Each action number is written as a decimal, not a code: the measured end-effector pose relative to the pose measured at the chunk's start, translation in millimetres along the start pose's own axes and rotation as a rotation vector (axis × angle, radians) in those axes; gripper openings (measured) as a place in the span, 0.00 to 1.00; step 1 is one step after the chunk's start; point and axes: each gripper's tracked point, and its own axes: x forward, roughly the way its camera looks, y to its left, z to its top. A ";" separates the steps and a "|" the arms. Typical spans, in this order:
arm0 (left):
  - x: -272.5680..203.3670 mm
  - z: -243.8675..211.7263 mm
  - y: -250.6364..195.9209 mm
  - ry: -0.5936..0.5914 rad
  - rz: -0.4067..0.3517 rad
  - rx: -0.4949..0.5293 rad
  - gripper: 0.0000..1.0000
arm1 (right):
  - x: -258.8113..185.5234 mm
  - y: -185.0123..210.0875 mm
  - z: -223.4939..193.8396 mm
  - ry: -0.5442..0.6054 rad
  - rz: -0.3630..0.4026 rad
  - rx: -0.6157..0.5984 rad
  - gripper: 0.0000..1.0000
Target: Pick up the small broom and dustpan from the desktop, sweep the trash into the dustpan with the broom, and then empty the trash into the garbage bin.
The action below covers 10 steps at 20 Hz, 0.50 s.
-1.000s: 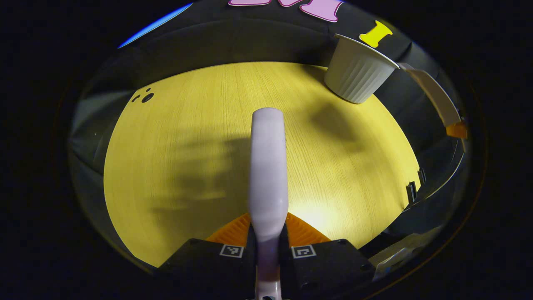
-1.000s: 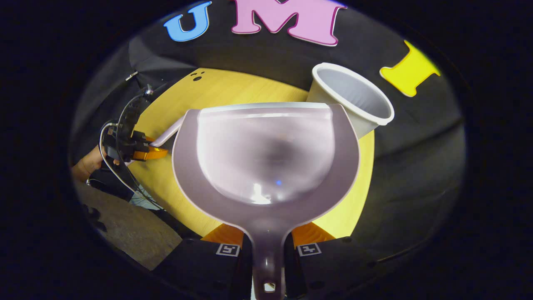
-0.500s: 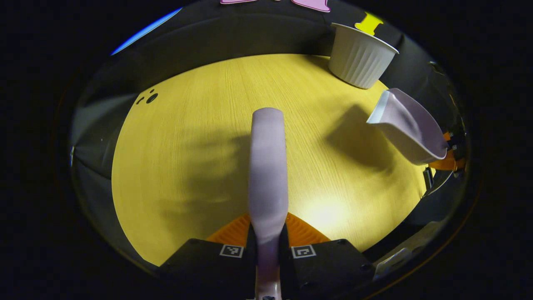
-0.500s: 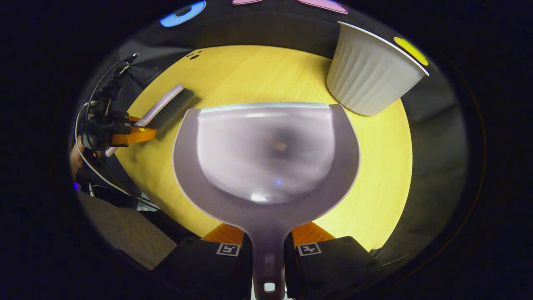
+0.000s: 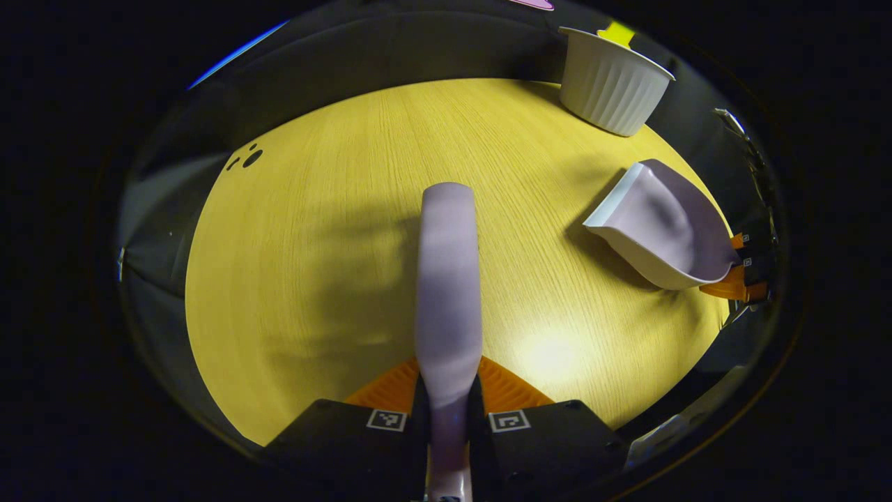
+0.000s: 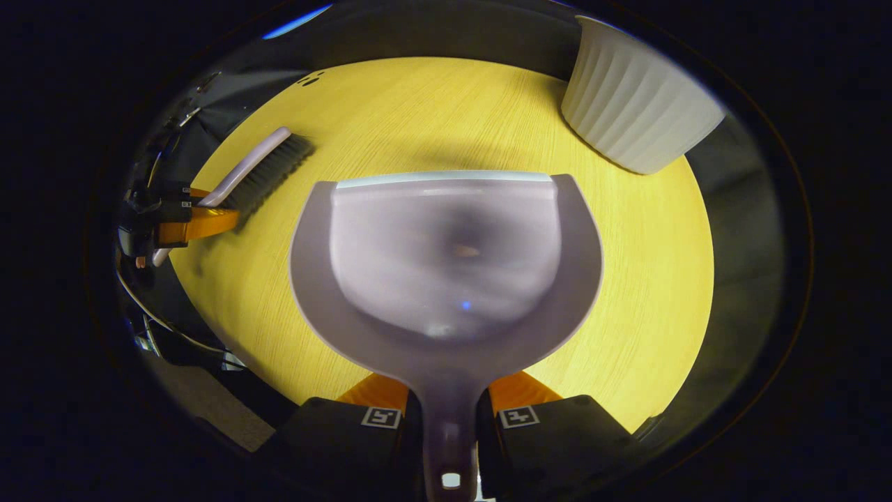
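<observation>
My left gripper [image 5: 448,380] is shut on the pale lilac handle of the small broom [image 5: 448,279], which points straight ahead over the yellow wooden table [image 5: 334,230]. In the right gripper view the broom [image 6: 261,171] shows dark bristles resting on the table at the left, with the left gripper [image 6: 181,219] behind it. My right gripper [image 6: 448,394] is shut on the handle of the lilac dustpan [image 6: 446,265], mouth facing away. In the left gripper view the dustpan [image 5: 662,230] sits low over the table's right side. The white ribbed garbage bin [image 6: 637,115] stands upright at the far right.
The bin [image 5: 613,87] stands at the table's far right edge. Small dark holes [image 5: 247,159] mark the far left of the tabletop. Dark cloth surrounds the table. A faint brownish spot [image 6: 465,249] lies inside the pan; I cannot tell what it is.
The right gripper has brought the dustpan away from the bin's mouth and down toward the table's right side. The broom has stayed nearly still in the left gripper.
</observation>
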 end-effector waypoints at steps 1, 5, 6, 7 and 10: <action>1.3 -1.6 0.3 0.000 0.000 -0.004 0.29 | 4.7 -0.8 0.1 0.005 -0.003 -0.003 0.36; -6.6 0.9 2.6 -0.015 0.021 0.001 0.33 | 3.1 6.8 3.7 -0.010 0.010 0.001 0.38; -9.6 1.3 1.7 -0.019 0.028 0.011 0.33 | -2.0 6.6 0.2 -0.005 0.018 0.007 0.43; -13.7 -2.2 1.2 -0.025 0.035 0.021 0.33 | -9.8 5.7 -3.0 -0.015 0.027 0.009 0.39; -25.5 -0.6 -1.1 -0.038 0.031 0.041 0.33 | -26.1 3.5 -0.3 -0.036 0.034 0.006 0.44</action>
